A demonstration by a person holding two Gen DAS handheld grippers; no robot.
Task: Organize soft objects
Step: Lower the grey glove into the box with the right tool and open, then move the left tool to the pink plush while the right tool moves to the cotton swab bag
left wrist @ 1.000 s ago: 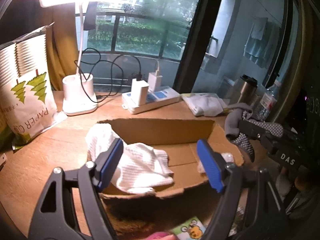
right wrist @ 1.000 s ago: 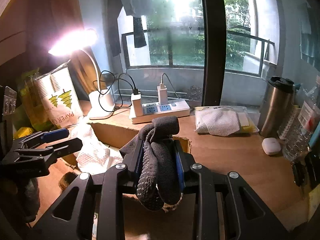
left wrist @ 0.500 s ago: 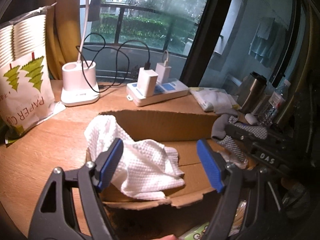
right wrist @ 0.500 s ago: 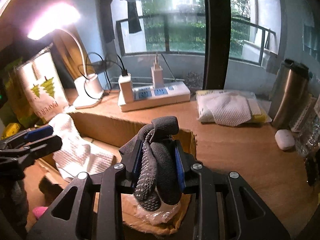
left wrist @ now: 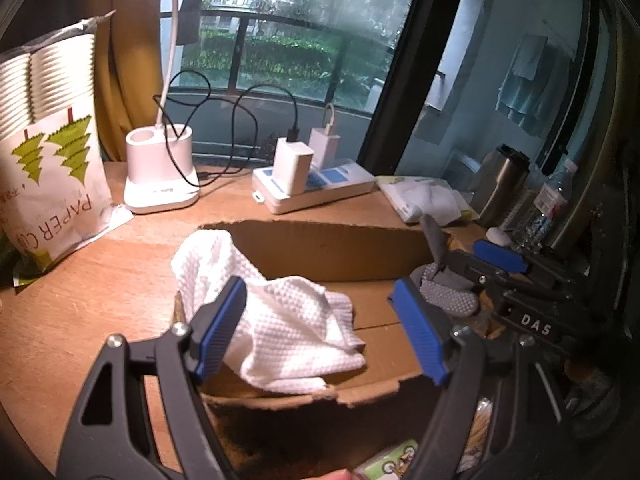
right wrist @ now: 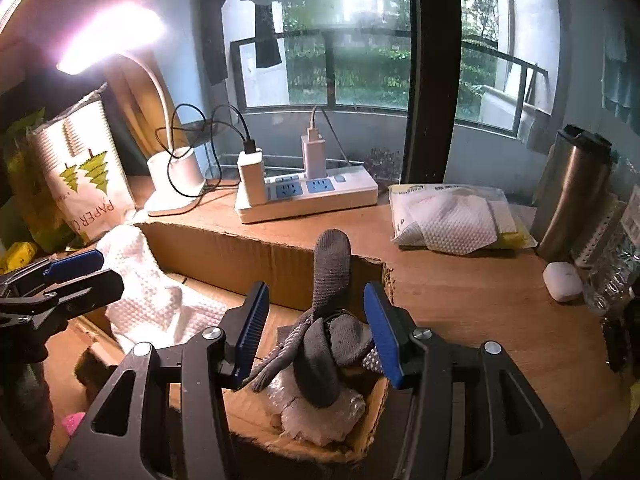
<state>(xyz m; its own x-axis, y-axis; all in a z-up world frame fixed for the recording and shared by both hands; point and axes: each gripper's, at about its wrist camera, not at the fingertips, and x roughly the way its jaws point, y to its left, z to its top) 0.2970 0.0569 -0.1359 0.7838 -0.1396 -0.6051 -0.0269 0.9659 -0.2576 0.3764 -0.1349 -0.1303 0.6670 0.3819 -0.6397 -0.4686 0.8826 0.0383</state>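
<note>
Glove (right wrist: 328, 332), grey, slumps between the right gripper (right wrist: 316, 332) pads, which have just been opening and stand apart. It lies at the cardboard box (right wrist: 240, 252) right end, one finger towards twelve o'clock. Left gripper (left wrist: 320, 332), also apart, hangs over the white cloth (left wrist: 280, 320) at nine o'clock.

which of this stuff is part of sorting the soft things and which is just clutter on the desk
Part of the job:
grey sock
white cloth
cardboard box

Just lying about:
power strip
desk lamp
steel tumbler
paper cup bag
</note>
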